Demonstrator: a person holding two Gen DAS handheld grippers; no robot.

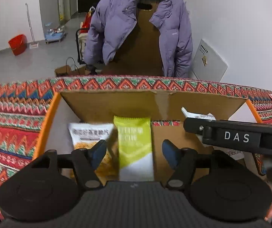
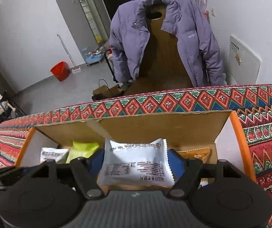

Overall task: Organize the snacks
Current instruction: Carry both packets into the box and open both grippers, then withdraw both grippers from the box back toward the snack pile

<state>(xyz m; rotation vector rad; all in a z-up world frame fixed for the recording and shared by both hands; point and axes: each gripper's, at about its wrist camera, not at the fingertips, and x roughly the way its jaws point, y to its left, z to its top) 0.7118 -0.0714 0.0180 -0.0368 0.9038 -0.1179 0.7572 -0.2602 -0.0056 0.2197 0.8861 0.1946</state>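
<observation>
While both grippers hang over the open box (image 1: 202, 98), the sorting seems well along, since several packets already lie inside it. At the left of the left wrist view a white packet (image 1: 90, 131) leans against the box's orange-edged side, tucked there, I would guess, to leave the middle free. Just right of it, centre frame, the green packet (image 1: 135, 142) stands on end between the fingers of the left gripper (image 1: 134, 152); the blue pads stand apart on either side and neither presses on it, so it looks released rather than carried. Whether it rests on the box floor is hidden by the gripper body. Further right, the other tool's black arm crosses the frame, with a thumb at the right edge. In the right wrist view the same white and green packets sit lower left in the box, an orange packet (image 2: 196, 154) lower right, and in the centre a white sachet (image 2: 136, 163) lies upside down, print facing up, between the fingers of the right gripper (image 2: 136, 161). The pads flank its edges, but I cannot tell whether they still pinch it. The box sits on a patterned cloth (image 2: 265, 142), near the table's far edge.
</observation>
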